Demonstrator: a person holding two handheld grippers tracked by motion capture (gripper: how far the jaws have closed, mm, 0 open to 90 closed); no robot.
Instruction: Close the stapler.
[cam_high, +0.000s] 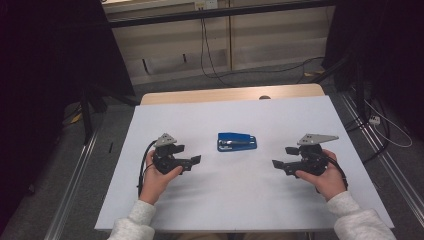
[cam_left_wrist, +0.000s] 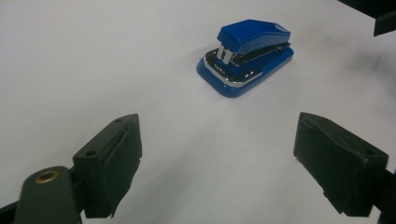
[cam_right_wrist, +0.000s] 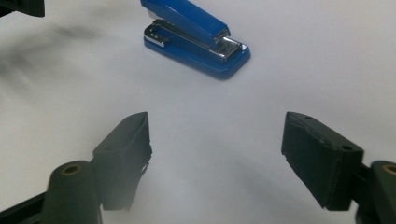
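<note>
Holding both grippers low over the table, I have the stapler lying between them, near the middle of the white top and a little farther from me than my hands. It rests flat on its base, closed, blue with a bright metal strip along the side.

My left gripper points inward toward it, jaws spread wide with nothing between them. In the left gripper view the stapler sits well ahead of the open jaws, its stapling end turned toward that camera, with bare table between it and the pads.

My right gripper mirrors that from the other side, jaws likewise wide apart and empty. In the right gripper view the stapler lies ahead and slightly left of centre, with its stapling end to the right in that view, again clear of the jaws.

As I judge it, the work has barely begun: nothing is grasped, nothing touches the stapler, and it looks undisturbed. Both tools are merely lined up for an approach. What is left is nearly everything: closing the gap, settling the jaws around the body or base, and gripping. Since it is low and smooth-sided, I expect I will need to come in close to the table and square to its long sides.
</note>
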